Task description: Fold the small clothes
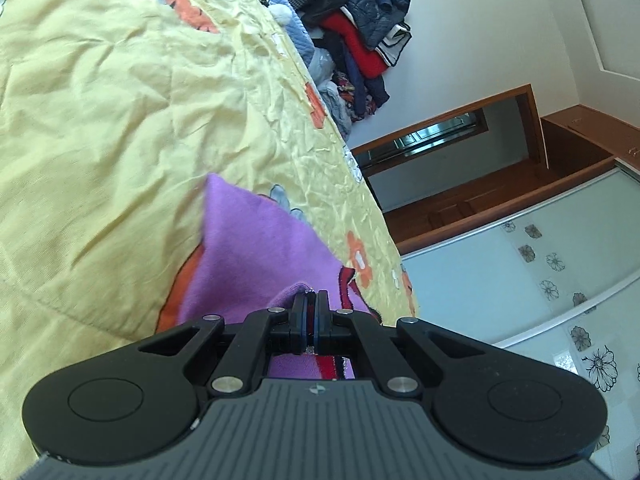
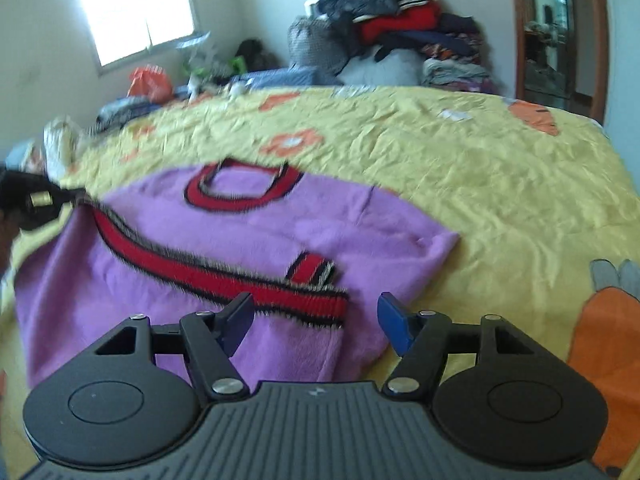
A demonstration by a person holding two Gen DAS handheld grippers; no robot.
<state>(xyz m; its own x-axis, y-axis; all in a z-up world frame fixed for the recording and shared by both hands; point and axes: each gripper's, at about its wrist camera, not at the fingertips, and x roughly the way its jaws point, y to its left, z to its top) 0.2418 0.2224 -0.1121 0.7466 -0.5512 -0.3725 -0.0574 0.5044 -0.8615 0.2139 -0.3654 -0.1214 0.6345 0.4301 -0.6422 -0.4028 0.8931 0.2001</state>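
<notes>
Daylight pours in from the window [image 2: 136,12] up and left of the right jaws, so bright its panes burn out to white, and the yellow bedspread [image 2: 460,184] ahead is evenly lit with only soft creases of shadow. The purple sweater [image 2: 248,236] just past those jaws is smeared with motion blur. Both views bulge, with dark corners and bent walls.

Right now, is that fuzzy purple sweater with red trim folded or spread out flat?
Partly folded. The fuzzy purple sweater has its red striped hem lying diagonally across its body below the red collar, on the yellow bedspread.
</notes>
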